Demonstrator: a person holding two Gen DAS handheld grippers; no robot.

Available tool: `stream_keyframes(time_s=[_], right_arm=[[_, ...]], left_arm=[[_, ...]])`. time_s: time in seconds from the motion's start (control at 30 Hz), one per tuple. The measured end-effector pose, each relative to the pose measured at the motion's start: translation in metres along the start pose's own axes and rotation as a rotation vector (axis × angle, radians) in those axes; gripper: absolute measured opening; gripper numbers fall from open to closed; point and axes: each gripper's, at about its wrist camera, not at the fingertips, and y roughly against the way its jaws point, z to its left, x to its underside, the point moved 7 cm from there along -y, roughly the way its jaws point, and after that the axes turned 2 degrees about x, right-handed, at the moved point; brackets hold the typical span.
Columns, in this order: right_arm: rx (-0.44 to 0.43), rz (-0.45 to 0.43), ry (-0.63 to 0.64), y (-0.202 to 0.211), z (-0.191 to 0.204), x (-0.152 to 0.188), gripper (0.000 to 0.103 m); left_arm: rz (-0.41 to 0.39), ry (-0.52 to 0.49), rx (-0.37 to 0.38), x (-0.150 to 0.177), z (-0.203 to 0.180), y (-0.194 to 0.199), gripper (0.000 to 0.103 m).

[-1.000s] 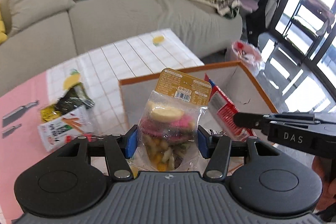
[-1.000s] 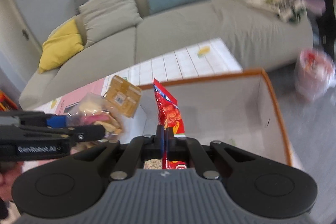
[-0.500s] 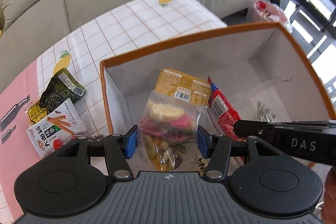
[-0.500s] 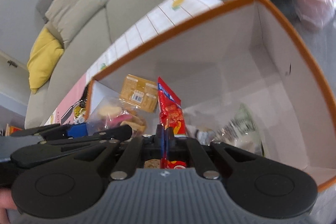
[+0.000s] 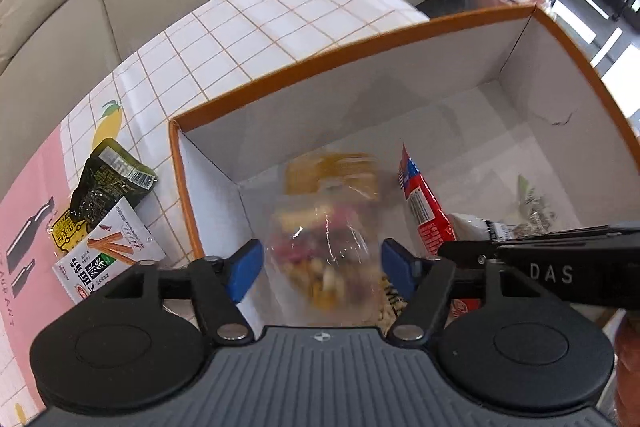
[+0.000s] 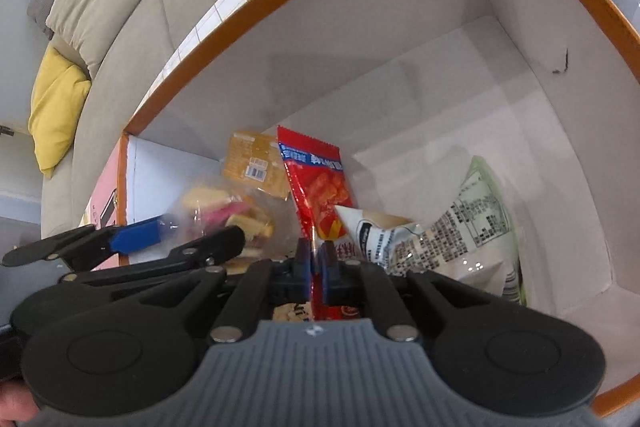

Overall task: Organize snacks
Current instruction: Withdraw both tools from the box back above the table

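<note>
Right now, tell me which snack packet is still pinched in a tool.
The red snack packet, clamped upright in the right tool. The clear mixed-snack bag sits loose between the left tool's open fingers.

"DAS" on right tongs (image 5: 472,251)

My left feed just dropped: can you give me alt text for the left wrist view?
The left tongs stand open over the orange-rimmed box, with the clear mixed-snack bag blurred between their blue pads. A red packet stands beside it; two packets lie outside on the table.
</note>
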Motion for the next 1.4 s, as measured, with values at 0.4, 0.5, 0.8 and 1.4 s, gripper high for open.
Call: stream_keyframes(time_s=[0.4,0.5,0.8,1.4], right_arm=[[0.036,-0.045,0.014,0.028,0.016,-0.002,0.037],[0.022,-0.082,0.029,0.043,0.026,0.001,0.042],[0.057,-0.327,0.234,0.093,0.08,0.038,0.053],[0.089,-0.697,0.534,0.131,0.161,0.17,0.071]], left_arm=[[-0.115,0.064,0.076,0.002,0.02,0.061,0.087],[-0.165,0.094,0.1,0.009,0.027,0.084,0.087],[-0.333,0.181,0.115,0.051,0.061,0.159,0.087],[-0.578,0.373,-0.027,0.185,0.114,0.206,0.087]])
